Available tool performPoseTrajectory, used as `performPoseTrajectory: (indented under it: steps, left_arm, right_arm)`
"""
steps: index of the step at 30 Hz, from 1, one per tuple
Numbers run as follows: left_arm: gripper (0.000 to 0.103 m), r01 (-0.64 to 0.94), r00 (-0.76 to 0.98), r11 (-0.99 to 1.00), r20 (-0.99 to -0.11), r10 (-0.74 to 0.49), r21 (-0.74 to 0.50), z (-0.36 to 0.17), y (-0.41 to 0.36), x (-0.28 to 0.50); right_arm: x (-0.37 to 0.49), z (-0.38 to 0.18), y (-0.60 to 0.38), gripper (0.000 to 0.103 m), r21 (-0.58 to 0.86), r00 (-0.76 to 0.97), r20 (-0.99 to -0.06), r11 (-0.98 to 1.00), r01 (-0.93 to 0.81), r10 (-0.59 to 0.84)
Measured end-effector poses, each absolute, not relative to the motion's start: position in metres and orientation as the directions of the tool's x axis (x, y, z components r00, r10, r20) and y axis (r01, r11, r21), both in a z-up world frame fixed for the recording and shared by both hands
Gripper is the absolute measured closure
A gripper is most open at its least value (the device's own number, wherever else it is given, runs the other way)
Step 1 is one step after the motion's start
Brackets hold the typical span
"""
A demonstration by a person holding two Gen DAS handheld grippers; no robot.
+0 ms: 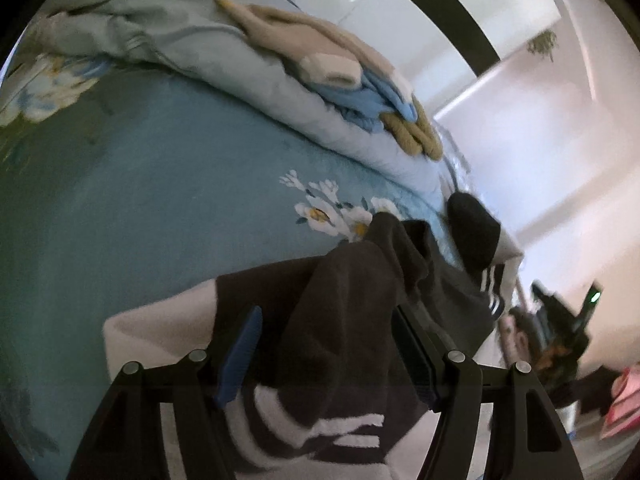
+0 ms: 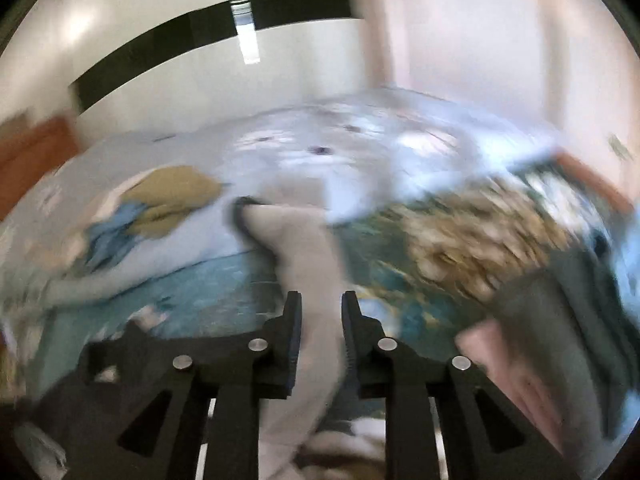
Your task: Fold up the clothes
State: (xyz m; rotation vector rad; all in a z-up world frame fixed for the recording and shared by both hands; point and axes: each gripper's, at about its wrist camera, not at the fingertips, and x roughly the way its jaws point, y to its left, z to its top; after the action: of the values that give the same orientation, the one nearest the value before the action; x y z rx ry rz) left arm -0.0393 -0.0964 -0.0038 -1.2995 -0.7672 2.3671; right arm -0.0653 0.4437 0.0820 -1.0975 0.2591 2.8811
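Note:
A dark brown and white garment [image 1: 352, 304] with white stripes lies on the blue floral bedspread [image 1: 140, 200]. My left gripper [image 1: 326, 320] stands wide open around a raised fold of it; the fingers [image 1: 240, 344] do not press the cloth. In the blurred right wrist view, my right gripper [image 2: 320, 304] is closed on a pale grey sleeve [image 2: 304, 248] of the garment, which stretches forward to a dark cuff [image 2: 244, 204].
A heap of folded and loose clothes, pale blue, beige and tan [image 1: 328, 68], lies on a light quilt at the far side of the bed; it also shows in the right wrist view [image 2: 160, 200]. A grey-green and pink garment [image 2: 552, 320] lies at the right.

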Motion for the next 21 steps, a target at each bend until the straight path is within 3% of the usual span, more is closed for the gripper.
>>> performPoseTrajectory:
  steps: [2,5,8,15,21]
  left_arm:
    - [0.032,-0.043,-0.503,-0.812,-0.69,0.521,-0.582,-0.009,-0.087,-0.048]
    - [0.032,-0.059,-0.464,-0.81,-0.703,0.54,-0.583,-0.018,-0.073,-0.058]
    - [0.032,-0.071,-0.43,-0.827,-0.73,0.53,-0.558,-0.024,-0.064,-0.064]
    - [0.032,-0.087,-0.378,-0.816,-0.738,0.558,-0.572,-0.035,-0.06,-0.07]
    - [0.035,-0.137,-0.396,-0.828,-0.737,0.548,-0.543,-0.029,-0.05,-0.059]
  right_arm:
    - [-0.083,0.078,0.413,0.063,0.145,-0.694,-0.702,-0.986,0.081,-0.16]
    - [-0.116,0.048,0.369,0.06,0.167,-0.551,-0.781,-0.948,0.272,-0.296]
    - [-0.145,0.017,0.34,0.051,0.15,-0.435,-0.847,-0.922,0.356,-0.305]
    - [-0.181,-0.014,0.318,0.032,0.116,-0.356,-0.882,-0.876,0.468,-0.308]
    - [-0.191,-0.026,0.307,0.032,0.109,-0.332,-0.894,-0.866,0.488,-0.3]
